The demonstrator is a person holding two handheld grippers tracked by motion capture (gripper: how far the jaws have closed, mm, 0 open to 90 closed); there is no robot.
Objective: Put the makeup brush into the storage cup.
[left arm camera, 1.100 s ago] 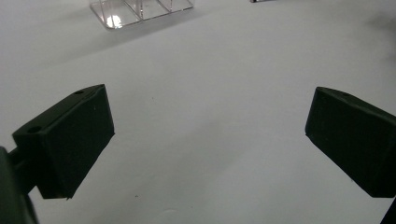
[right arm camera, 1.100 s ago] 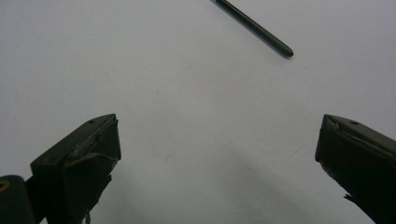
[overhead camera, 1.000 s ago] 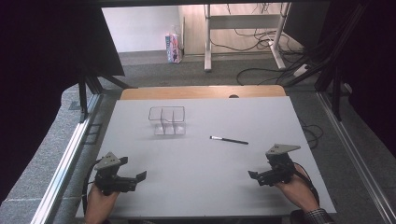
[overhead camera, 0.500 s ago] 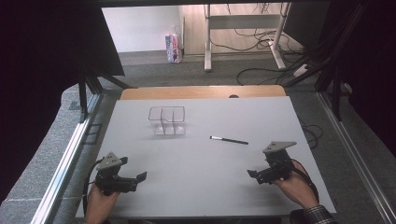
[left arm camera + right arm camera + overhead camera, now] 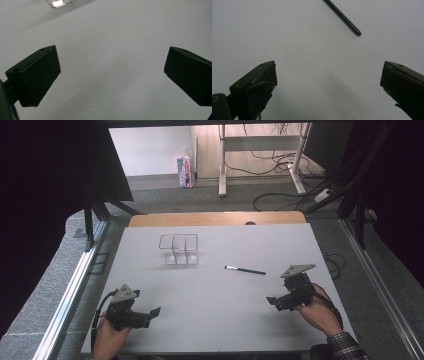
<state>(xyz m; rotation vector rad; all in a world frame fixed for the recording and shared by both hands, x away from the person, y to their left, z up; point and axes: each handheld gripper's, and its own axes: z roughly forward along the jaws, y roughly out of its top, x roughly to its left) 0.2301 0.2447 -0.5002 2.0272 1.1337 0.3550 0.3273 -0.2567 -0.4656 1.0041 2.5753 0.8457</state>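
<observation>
Pen [image 5: 245, 270], thin and black with a pale tip at its left end, lies flat on the white table [image 5: 215, 320], to the right of the middle. Right gripper [image 5: 274, 301] is held low near this pen, a little nearer to the person, with its jaws spread wide and nothing between them; in the right gripper view the dark end of the pen [image 5: 342, 17] lies ahead of the jaws. Clear divided tray [image 5: 179, 249] stands farther back, left of the pen and well apart from it. Left gripper [image 5: 153, 312] sits at the near left corner, also wide open over bare table.
</observation>
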